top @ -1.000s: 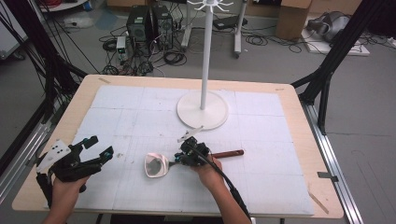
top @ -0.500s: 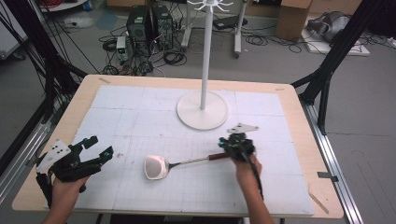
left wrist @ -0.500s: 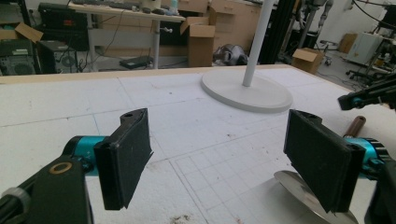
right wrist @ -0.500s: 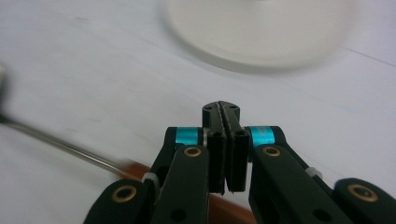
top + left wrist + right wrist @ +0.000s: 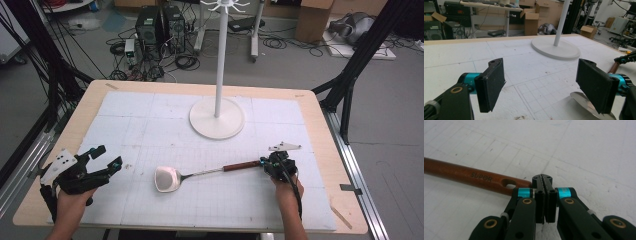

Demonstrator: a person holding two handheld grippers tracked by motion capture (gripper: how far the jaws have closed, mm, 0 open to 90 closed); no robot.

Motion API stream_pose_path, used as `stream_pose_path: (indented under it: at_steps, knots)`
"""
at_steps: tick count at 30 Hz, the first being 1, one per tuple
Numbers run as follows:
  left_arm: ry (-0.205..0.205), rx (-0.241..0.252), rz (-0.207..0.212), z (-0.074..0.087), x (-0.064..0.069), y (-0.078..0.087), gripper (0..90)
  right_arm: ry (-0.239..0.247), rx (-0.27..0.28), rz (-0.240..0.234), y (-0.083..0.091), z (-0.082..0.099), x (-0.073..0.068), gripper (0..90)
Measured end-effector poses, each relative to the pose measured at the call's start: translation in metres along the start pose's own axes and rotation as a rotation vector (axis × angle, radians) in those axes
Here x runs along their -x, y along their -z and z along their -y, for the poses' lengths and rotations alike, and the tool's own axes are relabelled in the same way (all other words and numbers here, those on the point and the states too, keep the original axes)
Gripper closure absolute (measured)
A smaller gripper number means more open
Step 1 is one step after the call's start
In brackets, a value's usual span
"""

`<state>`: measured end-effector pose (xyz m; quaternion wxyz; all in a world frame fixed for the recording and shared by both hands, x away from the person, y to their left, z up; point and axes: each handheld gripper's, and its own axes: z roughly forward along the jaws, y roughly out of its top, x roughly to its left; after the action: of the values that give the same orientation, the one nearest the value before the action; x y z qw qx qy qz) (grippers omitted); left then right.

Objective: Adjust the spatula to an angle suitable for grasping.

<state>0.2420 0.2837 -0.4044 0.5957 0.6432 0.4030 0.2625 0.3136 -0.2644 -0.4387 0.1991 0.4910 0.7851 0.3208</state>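
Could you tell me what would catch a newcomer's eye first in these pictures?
Probably the tall white stand rising from its round base at the far middle of the table. Next, the metal spatula with a brown wooden handle lying at the near middle, with the right gripper, jaws shut, at its handle end. The left gripper hovers open at the near left corner.

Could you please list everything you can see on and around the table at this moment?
Spatula: one, steel blade with brown wooden handle, lying flat on the mat, front centre.
Stand: one, white, round base with tall pole, middle rear of the mat.
Mat: one, white with grid lines, covering the table.
Table: one, light wood.
Computer towers: two, black, on the floor behind.
Cardboard boxes: several, brown, in the background.
Left gripper: one, black, jaws open, front left.
Right gripper: one, black, jaws shut, beside the handle's end.
Hands: two, front edge.
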Motion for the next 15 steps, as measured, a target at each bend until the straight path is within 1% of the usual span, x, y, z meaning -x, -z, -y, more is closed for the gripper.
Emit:
stream_pose_path:
  at_steps: [1, 3, 5, 8, 11, 15]
  knots:
    - [-0.001, 0.0, 0.001, 0.0, 0.0, 0.0, 23.2, 0.001, 0.0, -0.001, 0.0, 0.0, 0.0, 89.6]
    - [-0.001, 0.001, 0.001, 0.0, 0.0, 0.0, 23.2, -0.012, 0.005, -0.009, 0.001, 0.001, 0.0, 89.7]
    - [0.0, 0.001, 0.0, 0.0, 0.0, 0.0, 23.2, -0.009, 0.008, -0.009, 0.002, 0.001, 0.0, 89.7]
    - [-0.001, 0.0, 0.001, 0.0, 0.0, 0.0, 23.2, -0.008, 0.012, -0.026, 0.002, 0.0, -0.002, 89.7]
    - [-0.002, 0.0, 0.0, 0.0, 0.0, -0.001, 23.2, 0.001, 0.007, -0.043, 0.0, -0.001, -0.007, 89.7]
    - [0.0, -0.001, -0.002, 0.0, 0.0, 0.0, 23.2, 0.019, 0.008, -0.079, -0.004, -0.005, -0.019, 89.7]
